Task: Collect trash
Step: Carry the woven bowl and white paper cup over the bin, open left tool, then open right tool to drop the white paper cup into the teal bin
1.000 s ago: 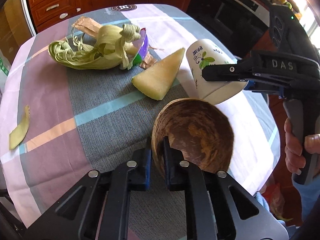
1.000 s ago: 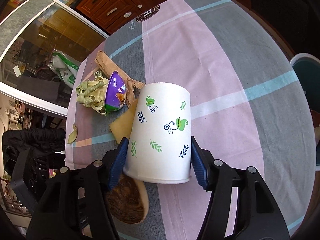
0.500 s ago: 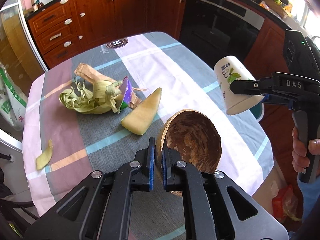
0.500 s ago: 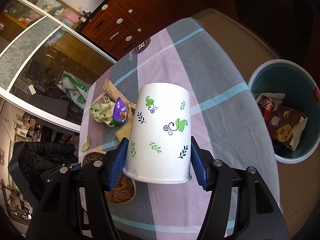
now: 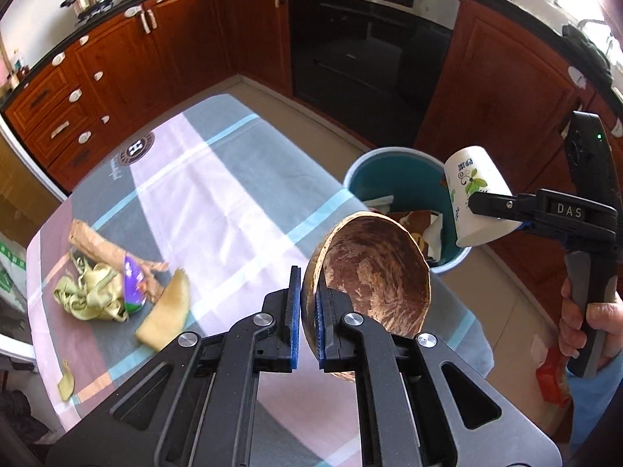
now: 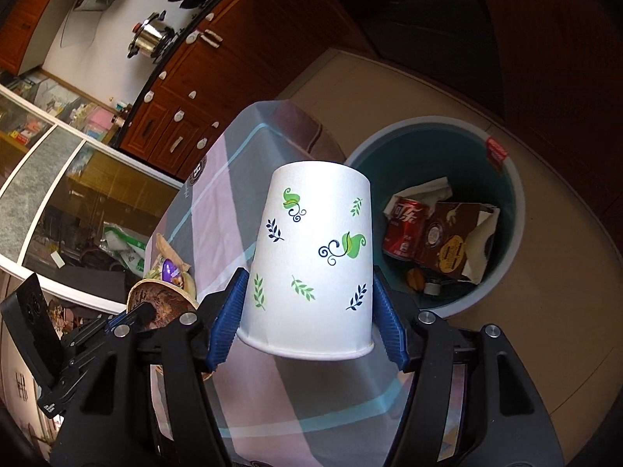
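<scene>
My left gripper (image 5: pixel 307 313) is shut on the rim of a brown coconut shell half (image 5: pixel 373 272) and holds it above the table's right edge. My right gripper (image 6: pixel 307 323) is shut on a white paper cup with leaf prints (image 6: pixel 311 260), held upside down beside the teal trash bin (image 6: pixel 510 194). The cup (image 5: pixel 473 194) hangs over the bin's (image 5: pixel 362 171) right rim in the left wrist view. The bin holds a red can (image 6: pixel 403 229), a brown carton and paper.
On the checked tablecloth (image 5: pixel 218 202) lie green leaf strips (image 5: pixel 89 292), a purple wrapper (image 5: pixel 134 284), brown paper (image 5: pixel 97 245), a yellow melon rind (image 5: pixel 167 315) and a small peel (image 5: pixel 66 379). Wooden cabinets (image 5: pixel 117 54) and an oven (image 5: pixel 370 39) stand behind.
Both grippers have lifted away from the table and swung right toward the trash bin, carrying the coconut shell and the cup. The bin has come into full view.
</scene>
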Motion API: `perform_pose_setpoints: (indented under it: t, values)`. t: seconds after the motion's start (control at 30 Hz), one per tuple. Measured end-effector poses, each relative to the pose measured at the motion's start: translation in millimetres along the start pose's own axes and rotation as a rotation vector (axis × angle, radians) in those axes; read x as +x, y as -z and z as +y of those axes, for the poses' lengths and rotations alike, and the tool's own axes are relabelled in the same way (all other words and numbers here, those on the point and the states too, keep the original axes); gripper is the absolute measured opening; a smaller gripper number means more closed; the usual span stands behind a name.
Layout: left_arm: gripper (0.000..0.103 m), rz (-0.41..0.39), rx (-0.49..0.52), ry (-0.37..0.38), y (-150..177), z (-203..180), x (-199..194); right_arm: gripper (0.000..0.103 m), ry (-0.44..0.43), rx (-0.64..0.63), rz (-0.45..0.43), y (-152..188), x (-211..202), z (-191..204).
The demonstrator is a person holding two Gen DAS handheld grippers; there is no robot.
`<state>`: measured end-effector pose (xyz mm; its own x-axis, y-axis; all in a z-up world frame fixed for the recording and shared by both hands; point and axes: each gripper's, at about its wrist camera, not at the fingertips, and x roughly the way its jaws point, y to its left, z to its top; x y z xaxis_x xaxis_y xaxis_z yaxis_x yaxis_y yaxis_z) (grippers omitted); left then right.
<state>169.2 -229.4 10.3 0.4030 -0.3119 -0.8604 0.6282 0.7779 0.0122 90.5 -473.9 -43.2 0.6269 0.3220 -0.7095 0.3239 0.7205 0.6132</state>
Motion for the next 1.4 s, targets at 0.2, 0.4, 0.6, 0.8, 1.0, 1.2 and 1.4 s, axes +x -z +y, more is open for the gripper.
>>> perform_pose_setpoints:
  t: [0.2,0.4,0.6,0.8,1.0,1.2,1.4]
  values:
    - [0.007,0.036,0.106,0.02,-40.1,-60.7,40.7,0.06,0.057,0.083,-0.026,-7.4,-11.0,-57.4]
    - [0.008,0.117,0.184,0.053,-58.1,-109.1,94.8,0.06,0.104,0.119,-0.011,-14.4,-4.3,-88.8]
    - [0.012,0.238,0.21,0.081,-51.9,-133.6,149.6,0.06,0.13,0.112,-0.004,-23.0,4.2,-98.1]
    - [0.033,0.293,0.21,0.093,-42.3,-130.5,171.5,0.06,0.135,0.086,0.026,-26.8,20.8,-94.4]
    - [0.05,0.221,0.188,0.068,-43.3,-115.9,149.8,0.061,0.131,0.085,0.049,-25.9,34.2,-93.2]
    - [0.062,0.155,0.11,0.084,-48.0,-95.1,119.5,0.061,0.136,0.086,0.064,-26.0,43.8,-92.1]
    - [0.073,0.113,0.07,0.083,-47.8,-79.6,92.5,0.062,0.144,0.083,0.06,-31.1,46.7,-86.6]
